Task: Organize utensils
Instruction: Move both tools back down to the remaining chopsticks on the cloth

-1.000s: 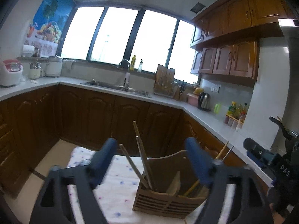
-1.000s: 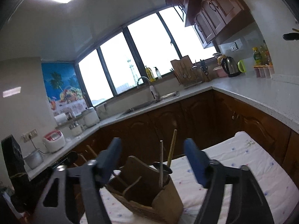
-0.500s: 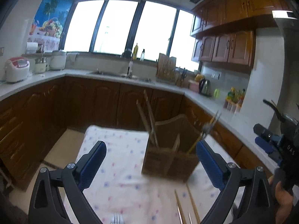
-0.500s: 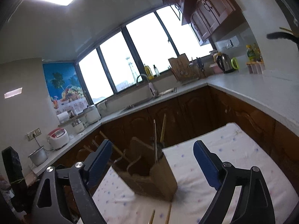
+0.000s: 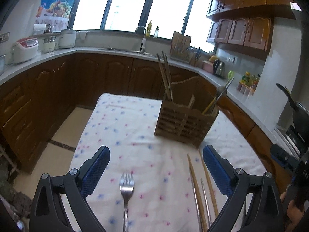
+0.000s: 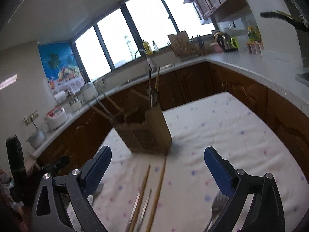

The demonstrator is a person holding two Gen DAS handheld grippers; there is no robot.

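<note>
A wooden utensil holder stands on the flowered tablecloth with chopsticks and a spoon upright in it; it also shows in the right wrist view. A steel fork lies on the cloth between the fingers of my open, empty left gripper. Wooden and metal chopsticks lie to its right. In the right wrist view the chopsticks lie between the fingers of my open, empty right gripper, and a second fork lies by its right finger.
Dark wooden cabinets and a white counter ring the table, with a sink, rice cookers, a kettle and bottles on it. The table's far edge drops to the floor. The other gripper shows at the right edge.
Both grippers have pulled back and up from the holder and opened wider. The fork and loose chopsticks on the cloth have come into view beneath them.
</note>
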